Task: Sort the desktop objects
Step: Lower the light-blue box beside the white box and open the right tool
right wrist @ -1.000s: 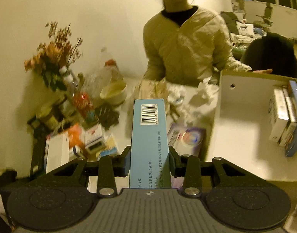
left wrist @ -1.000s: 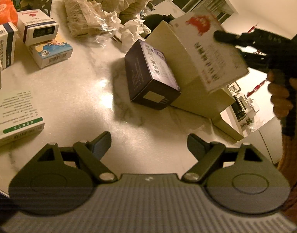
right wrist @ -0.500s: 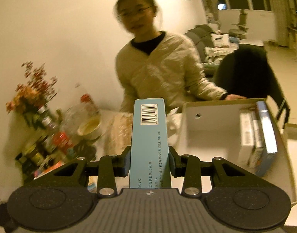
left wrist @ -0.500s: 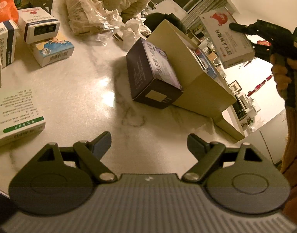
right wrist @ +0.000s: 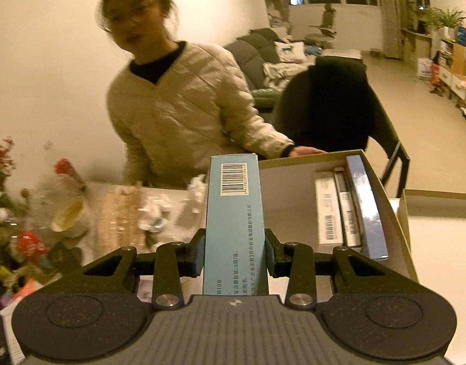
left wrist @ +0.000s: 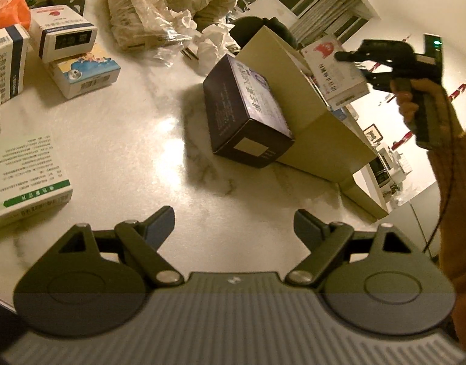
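The right gripper [right wrist: 235, 257] is being kept clamped on one light blue box [right wrist: 234, 213], its two pads pressing the long sides while the barcoded end is being pointed away from the camera. In the left wrist view that same box [left wrist: 336, 71] is being seen from its white face, printed with a red figure, and is being held above the open cardboard box [left wrist: 312, 133], with a hand [left wrist: 415, 103] in an orange-brown sleeve wrapped around the gripper handle.

The left gripper [left wrist: 234, 222] is being held wide open over the marble table [left wrist: 126, 152], with nothing between its fingers.

Inside the cardboard box [right wrist: 293, 200], three slim boxes [right wrist: 348, 210] are being shown standing on edge against its right wall: two pale ones and one dark blue one. These are being hidden almost entirely in the left wrist view, where only the outer wall is being presented.

One dark purple box [left wrist: 248, 118] is being seen lying against that outer wall, touching it. Further left on the table, one green-striped white box [left wrist: 22, 176] and three stacked or neighbouring small boxes [left wrist: 65, 51] are being shown, along with one crumpled plastic bag [left wrist: 141, 21].

Only the right wrist view is showing a person in a cream padded jacket [right wrist: 178, 112] behind the table, one dark chair [right wrist: 327, 103], and one flower bunch at the left edge.
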A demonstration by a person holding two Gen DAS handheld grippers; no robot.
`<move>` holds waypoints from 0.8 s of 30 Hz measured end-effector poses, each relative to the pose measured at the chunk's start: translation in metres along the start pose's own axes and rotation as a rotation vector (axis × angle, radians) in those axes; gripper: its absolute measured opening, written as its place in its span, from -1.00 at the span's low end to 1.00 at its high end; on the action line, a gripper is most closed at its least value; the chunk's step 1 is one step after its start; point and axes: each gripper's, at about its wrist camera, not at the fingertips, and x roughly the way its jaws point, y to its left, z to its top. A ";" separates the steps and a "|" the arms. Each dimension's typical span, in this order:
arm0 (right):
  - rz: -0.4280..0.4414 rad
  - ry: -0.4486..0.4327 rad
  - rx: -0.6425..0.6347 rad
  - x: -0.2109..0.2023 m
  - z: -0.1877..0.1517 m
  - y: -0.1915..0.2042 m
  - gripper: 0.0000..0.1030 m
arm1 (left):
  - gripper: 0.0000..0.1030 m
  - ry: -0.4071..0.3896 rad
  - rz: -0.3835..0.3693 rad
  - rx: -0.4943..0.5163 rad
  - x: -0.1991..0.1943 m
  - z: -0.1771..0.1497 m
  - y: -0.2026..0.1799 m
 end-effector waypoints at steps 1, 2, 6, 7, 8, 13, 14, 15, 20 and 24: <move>-0.018 0.007 -0.001 0.008 0.001 -0.001 -0.21 | 0.68 0.001 0.001 -0.002 0.000 0.000 0.001; -0.034 0.014 -0.002 0.015 0.002 -0.002 -0.21 | 0.68 0.002 0.003 -0.004 0.001 0.000 0.001; -0.092 0.038 -0.016 0.045 0.005 -0.006 -0.21 | 0.68 0.008 0.010 -0.011 0.003 0.001 0.004; -0.103 0.043 -0.021 0.051 0.004 -0.006 -0.21 | 0.68 0.010 0.012 -0.013 0.003 0.001 0.005; -0.113 0.048 -0.026 0.058 0.004 -0.006 -0.21 | 0.68 0.011 0.013 -0.015 0.004 0.001 0.006; -0.177 0.072 -0.073 0.090 0.004 -0.003 -0.21 | 0.68 0.014 0.021 -0.023 0.004 0.001 0.009; -0.195 0.074 -0.087 0.096 0.003 -0.002 -0.21 | 0.68 0.015 0.022 -0.024 0.005 0.001 0.010; -0.208 0.077 -0.099 0.102 0.004 -0.001 -0.21 | 0.68 0.016 0.024 -0.026 0.005 0.001 0.010; -0.282 0.085 -0.161 0.126 0.003 0.002 -0.21 | 0.68 0.022 0.028 -0.033 0.007 0.001 0.013; -0.311 0.090 -0.180 0.139 0.003 -0.002 -0.21 | 0.68 0.022 0.025 -0.034 0.007 0.001 0.014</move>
